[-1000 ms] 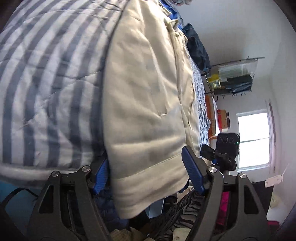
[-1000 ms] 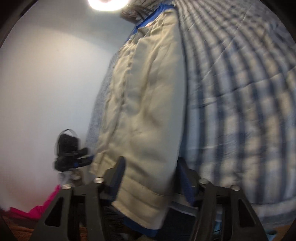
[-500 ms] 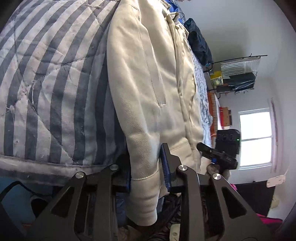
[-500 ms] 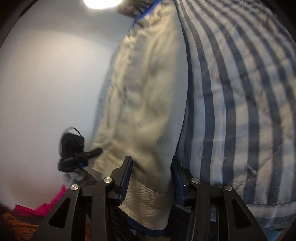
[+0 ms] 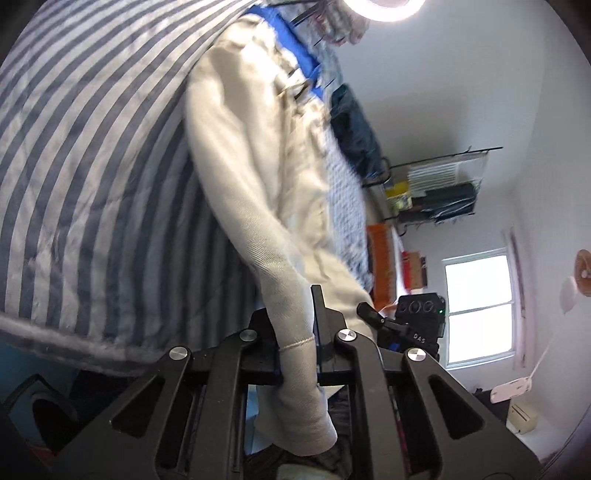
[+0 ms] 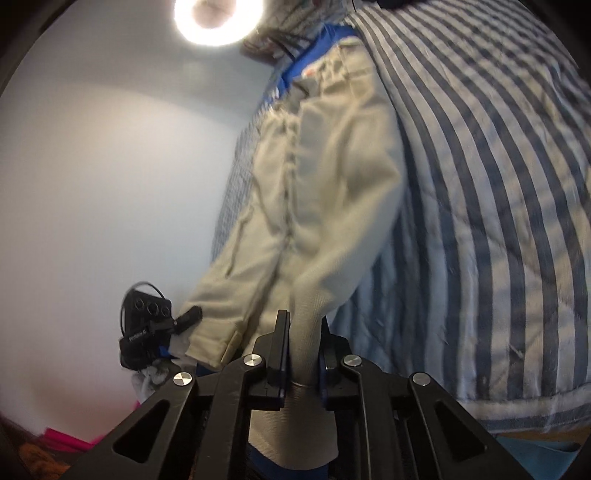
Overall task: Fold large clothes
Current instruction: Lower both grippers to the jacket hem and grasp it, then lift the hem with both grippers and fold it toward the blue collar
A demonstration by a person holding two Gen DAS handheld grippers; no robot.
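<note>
Jacket (image 5: 258, 192), cream, lies on a blue-striped quilt (image 5: 92, 177); both cuffs are pinched, jaws just closed on them, by the left gripper (image 5: 295, 332) and right gripper (image 6: 303, 343), under a ceiling light (image 6: 218, 18), with a window (image 5: 476, 306) and shelf (image 5: 439, 192) beyond

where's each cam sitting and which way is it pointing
Left wrist: rides the left gripper, looking along its fingers, shut on a cream jacket cuff, over the striped quilt toward a window.
Right wrist: rides the right gripper, shut on the other cuff, facing quilt and ceiling light.
Shared: jacket, quilt; each view shows the other gripper.
</note>
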